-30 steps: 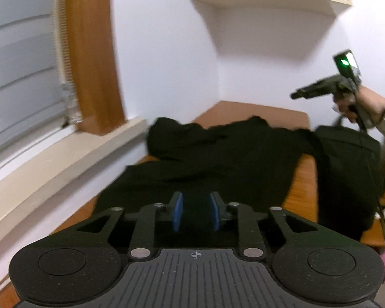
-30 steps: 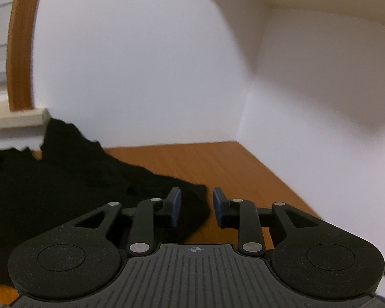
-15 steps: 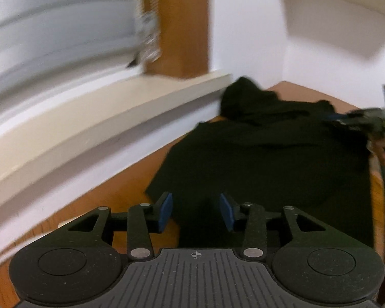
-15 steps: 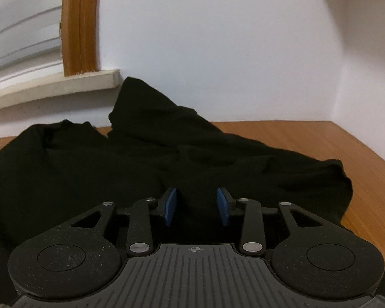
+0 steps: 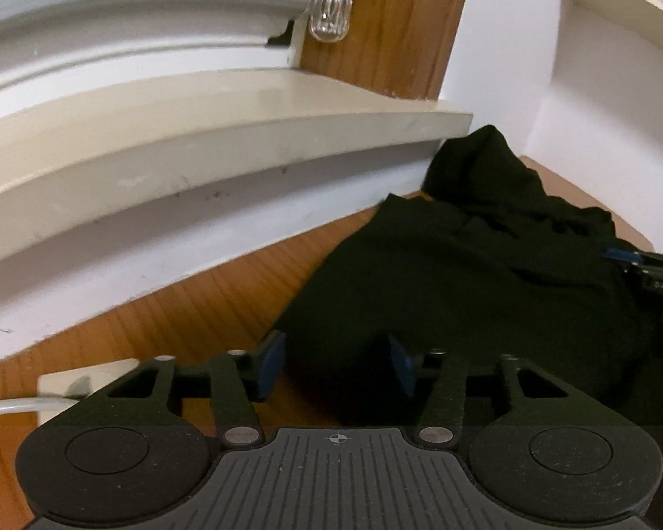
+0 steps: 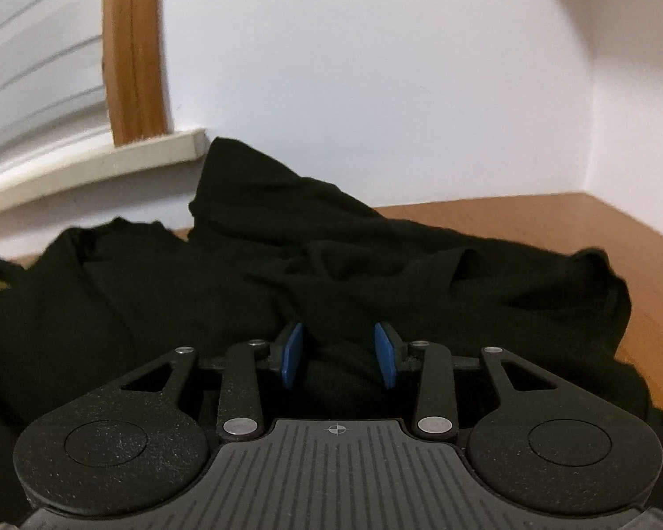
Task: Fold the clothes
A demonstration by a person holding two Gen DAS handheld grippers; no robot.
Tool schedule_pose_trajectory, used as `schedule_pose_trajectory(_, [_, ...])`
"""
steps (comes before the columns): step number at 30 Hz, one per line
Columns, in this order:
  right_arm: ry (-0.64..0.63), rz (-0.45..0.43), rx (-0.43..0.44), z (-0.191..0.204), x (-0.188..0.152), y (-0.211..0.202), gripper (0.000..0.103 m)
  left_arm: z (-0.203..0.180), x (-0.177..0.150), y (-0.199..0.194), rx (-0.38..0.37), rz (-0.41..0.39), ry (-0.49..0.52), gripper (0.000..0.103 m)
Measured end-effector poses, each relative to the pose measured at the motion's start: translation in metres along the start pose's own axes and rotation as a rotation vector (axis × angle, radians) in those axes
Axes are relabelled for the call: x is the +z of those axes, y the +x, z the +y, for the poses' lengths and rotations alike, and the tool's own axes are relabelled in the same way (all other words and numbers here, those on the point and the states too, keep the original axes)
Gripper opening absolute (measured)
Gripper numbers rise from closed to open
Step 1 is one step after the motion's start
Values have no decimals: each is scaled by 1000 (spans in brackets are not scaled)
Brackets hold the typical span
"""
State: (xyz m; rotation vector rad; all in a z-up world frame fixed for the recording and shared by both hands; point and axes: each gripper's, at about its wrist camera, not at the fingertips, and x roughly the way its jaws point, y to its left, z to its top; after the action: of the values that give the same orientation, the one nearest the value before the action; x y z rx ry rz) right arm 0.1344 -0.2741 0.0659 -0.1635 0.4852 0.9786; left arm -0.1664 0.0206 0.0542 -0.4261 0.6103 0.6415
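Two tongs, both spread wide, nothing gripped. Black garment lies rumpled on the wooden tabletop, far end bunched against the wall under the window sill. Left tongs sit at its near-left edge; right tongs low over a fold mid-cloth.

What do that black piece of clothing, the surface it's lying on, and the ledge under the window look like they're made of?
The black garment looks like soft, matte knit fabric, perhaps cotton: it slumps in loose folds and shows no shine. The tabletop looks like wood or wood-look laminate: orange-brown with fine straight grain lines and a slight sheen. The window ledge looks like cream-painted wood or stone; its smooth, faintly glossy, scuffed face leaves that open.
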Motion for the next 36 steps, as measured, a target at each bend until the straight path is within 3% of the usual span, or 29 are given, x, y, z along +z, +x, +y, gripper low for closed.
schedule_pose_trajectory(2, [-4,-1,-6,2,0,1,37,-6,0,-5,-9,-18,17,0])
schedule_pose_trajectory(6, [-28,0,-23,8,0,2,37,-30,2,-31,-9,-91,86,0])
schedule_pose_trajectory(12, [-15,-4,-23,7,-1,2,37,-80,0,-74,-39,-112,222,0])
schedule_pose_trajectory(15, [-21,-7,-31,8,-1,2,38,-69,0,-67,-5,-107,203,1])
schedule_pose_trajectory(16, [-23,-7,-33,9,-1,2,38,-65,1,-64,7,-105,195,5])
schedule_pose_trajectory(19, [-26,-7,-35,9,-1,2,38,-53,1,-56,42,-99,173,35])
schedule_pose_trajectory(21, [-27,-7,-35,9,-1,2,38,-45,1,-51,65,-95,158,66])
schedule_pose_trajectory(29, [-24,-15,-37,8,-1,1,39,-24,2,-18,34,-61,94,68])
schedule_pose_trajectory(31, [-23,-15,-35,8,-1,2,39,-19,2,-9,22,-51,78,65])
schedule_pose_trajectory(32, [-22,-15,-33,7,-2,2,39,-16,2,-5,15,-47,70,54])
schedule_pose_trajectory(33, [-21,-15,-32,7,-2,2,39,-14,2,0,9,-42,62,30])
schedule_pose_trajectory(35, [-14,-16,-27,6,-1,2,39,-9,2,8,-4,-33,46,1])
schedule_pose_trajectory(36, [-11,-17,-24,5,-1,2,40,-7,2,13,-10,-28,37,0])
